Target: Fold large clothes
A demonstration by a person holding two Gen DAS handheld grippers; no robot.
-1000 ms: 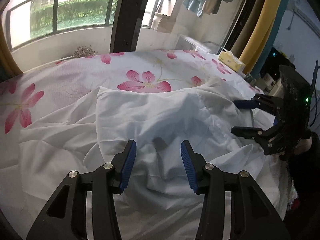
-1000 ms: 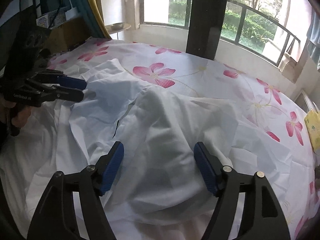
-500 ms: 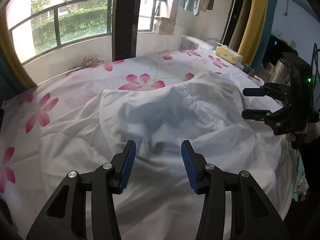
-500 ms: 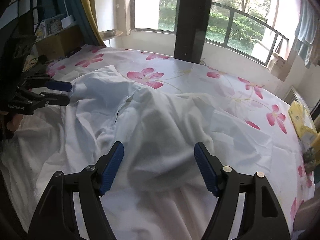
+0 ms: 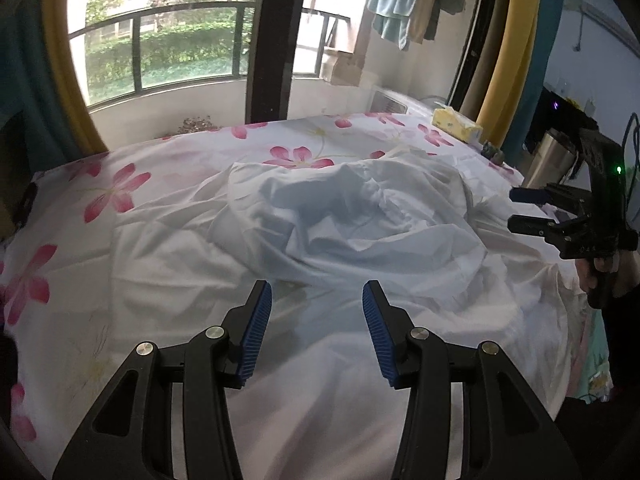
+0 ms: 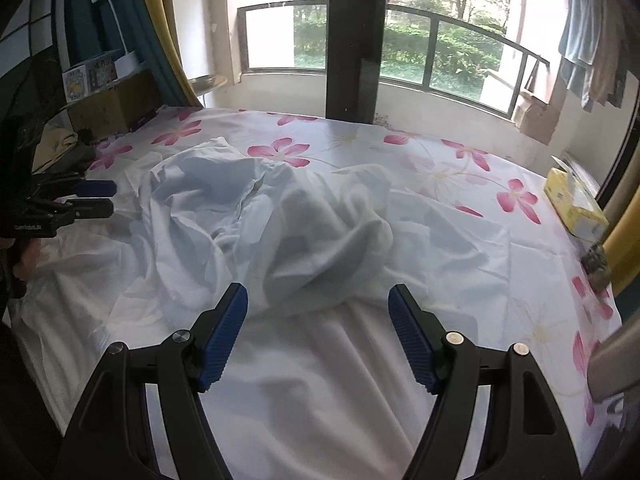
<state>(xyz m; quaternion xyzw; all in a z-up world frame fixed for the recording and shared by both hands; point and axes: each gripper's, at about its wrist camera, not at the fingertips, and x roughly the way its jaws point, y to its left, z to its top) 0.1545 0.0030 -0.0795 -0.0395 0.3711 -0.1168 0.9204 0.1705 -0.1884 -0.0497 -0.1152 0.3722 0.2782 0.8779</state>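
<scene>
White cotton fills most of both views: a crumpled white garment (image 5: 360, 216) lies bunched in a loose heap on the bed (image 5: 120, 184), whose sheet is white with pink flowers. In the left wrist view the left gripper (image 5: 317, 304) hangs above the cloth with its blue-padded fingers (image 5: 256, 328) standing apart and nothing between them; the heap sits just beyond the fingertips, slightly to the right of the gap, while smoother white fabric spreads beneath and between the fingers. In the right wrist view the right gripper (image 6: 318, 304) is held the same way, its fingers (image 6: 412, 344) set wide apart and clear of the fabric, with the rumpled mound of the garment (image 6: 320, 232) directly ahead of the tips and long folds running back under them. Each gripper shows in the other's camera: the right one (image 5: 520, 210) far to the right of the left fingers, gripped by a hand (image 5: 608, 276), the left one (image 6: 96, 198) far to the left of the right fingers, both with their pads parted and off the cloth. A yellow tissue box (image 6: 576, 208) rests on the bed's far edge, well to the right of the right fingers, near a yellow curtain (image 5: 512, 52)
</scene>
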